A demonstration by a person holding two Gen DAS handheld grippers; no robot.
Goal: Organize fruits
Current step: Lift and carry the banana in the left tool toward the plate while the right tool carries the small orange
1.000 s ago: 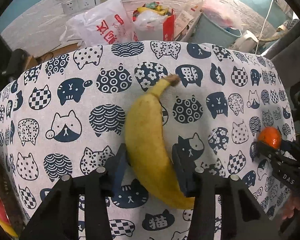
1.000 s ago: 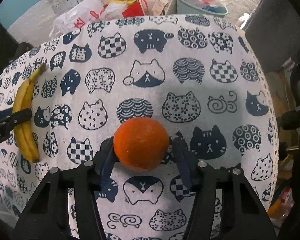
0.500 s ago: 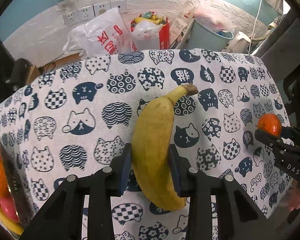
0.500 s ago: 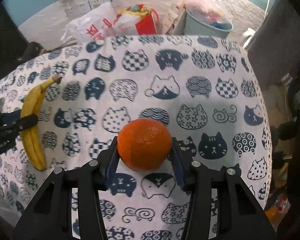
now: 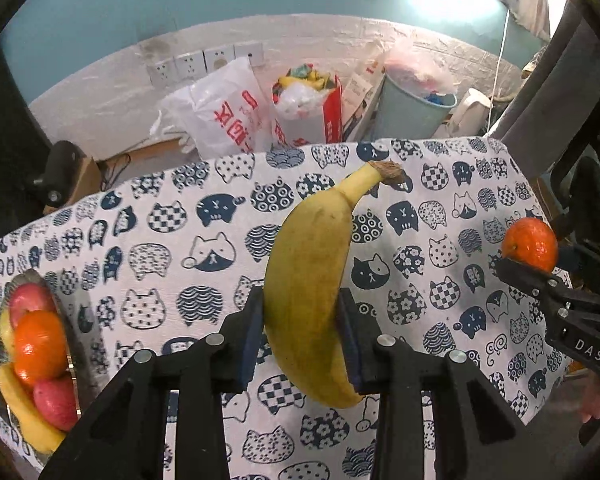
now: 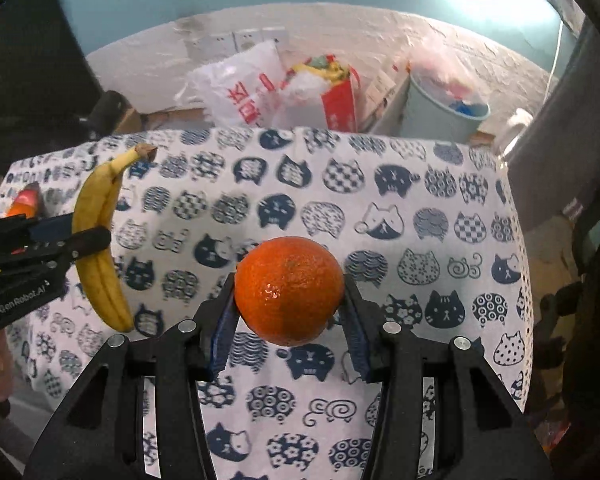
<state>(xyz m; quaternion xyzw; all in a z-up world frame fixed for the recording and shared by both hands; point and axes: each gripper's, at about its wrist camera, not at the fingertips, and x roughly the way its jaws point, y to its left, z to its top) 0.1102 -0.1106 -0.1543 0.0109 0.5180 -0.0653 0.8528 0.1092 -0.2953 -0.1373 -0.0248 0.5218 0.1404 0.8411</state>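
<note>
Left wrist view: my left tongs (image 5: 300, 336) clamp a curved yellow banana (image 5: 312, 280) mid-length, lifted clear of the cat-print cloth surface (image 5: 160, 240) for carrying; only here appears the metal fruit bowl (image 5: 74, 344). Right wrist view: my right tongs (image 6: 288, 320) grip a round orange (image 6: 289, 290).

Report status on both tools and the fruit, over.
Left tool shut on banana. Right tool shut on orange. Both fruits clear of tablecloth. Fruit plate at left, path unobstructed.
</note>
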